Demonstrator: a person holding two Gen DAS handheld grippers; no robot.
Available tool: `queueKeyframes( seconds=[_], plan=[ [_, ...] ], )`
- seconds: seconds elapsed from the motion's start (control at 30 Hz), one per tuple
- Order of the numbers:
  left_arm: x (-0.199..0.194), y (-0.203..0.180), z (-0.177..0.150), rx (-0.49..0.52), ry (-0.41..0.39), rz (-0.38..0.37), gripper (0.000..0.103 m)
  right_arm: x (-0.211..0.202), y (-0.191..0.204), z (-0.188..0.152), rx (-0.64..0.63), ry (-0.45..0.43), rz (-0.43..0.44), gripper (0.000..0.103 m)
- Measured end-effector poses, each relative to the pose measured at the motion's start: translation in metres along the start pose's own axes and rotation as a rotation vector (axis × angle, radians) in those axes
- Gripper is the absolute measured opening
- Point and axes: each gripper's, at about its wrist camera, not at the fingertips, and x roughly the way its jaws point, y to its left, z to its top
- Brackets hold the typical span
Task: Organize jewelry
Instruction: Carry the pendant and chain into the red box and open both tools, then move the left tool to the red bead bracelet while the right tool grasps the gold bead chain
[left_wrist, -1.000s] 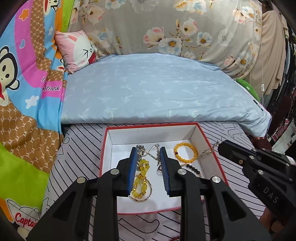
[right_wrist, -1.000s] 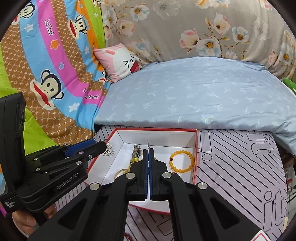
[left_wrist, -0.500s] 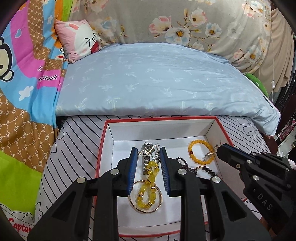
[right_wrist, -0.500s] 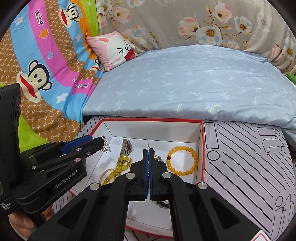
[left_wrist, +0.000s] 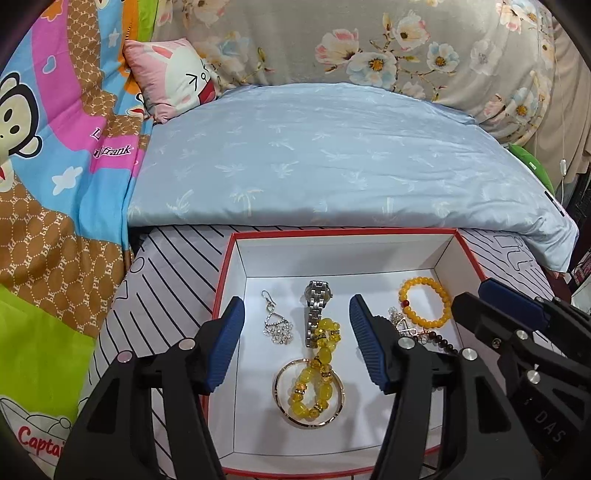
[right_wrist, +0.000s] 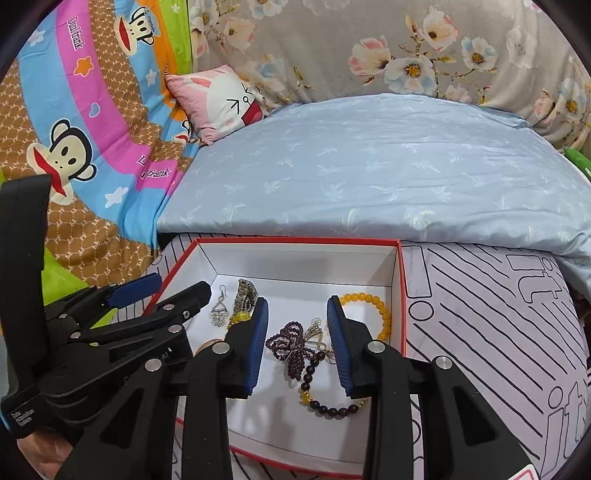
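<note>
A white box with a red rim (left_wrist: 228, 266) lies on the striped sheet. My left gripper (left_wrist: 296, 308) hangs over it, its jaws opening and pressing on nothing. Under it on the box floor lie a silver earring (left_wrist: 275, 325), a silver watch (left_wrist: 317, 308), a yellow bead bracelet (left_wrist: 314, 376) and a gold bangle (left_wrist: 282, 400). My right gripper (right_wrist: 297, 306) is opening too, above a purple bead bow (right_wrist: 290, 347) and a dark bead string (right_wrist: 325, 397), gripping neither. An orange bead bracelet (right_wrist: 382, 314) rests by the box's right wall.
A folded light-blue duvet (left_wrist: 332, 155) lies just behind the box. A pink rabbit cushion (left_wrist: 173, 77) and a monkey-print blanket (left_wrist: 55, 147) are at the left, with floral fabric (left_wrist: 369, 44) behind. A person's hand (right_wrist: 37, 454) holds the left gripper (right_wrist: 183, 286).
Both grippers came down over the box and their jaws have parted. The silver earring now lies loose on the box floor. The purple bead bow shows below the right fingers.
</note>
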Motion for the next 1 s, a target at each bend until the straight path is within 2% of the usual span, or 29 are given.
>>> queueKeyframes(
  seconds=[0.27, 0.57, 0.87, 1.0],
  plan=[
    [-0.028, -0.007, -0.010, 0.017, -0.015, -0.017, 0.057, -0.033, 0.008, -0.011, -0.006, -0.020, 0.005, 0.037],
    [-0.066, -0.007, -0.034, 0.031, -0.021, -0.017, 0.057, -0.078, 0.011, -0.041, -0.008, -0.034, -0.004, 0.038],
    [-0.095, -0.005, -0.079, 0.035, -0.005, -0.004, 0.057, -0.116, 0.019, -0.101, -0.013, 0.002, -0.014, 0.038],
    [-0.098, -0.006, -0.103, 0.036, 0.020, 0.016, 0.057, -0.120, 0.023, -0.136, 0.014, 0.065, 0.014, 0.038]
  ],
)
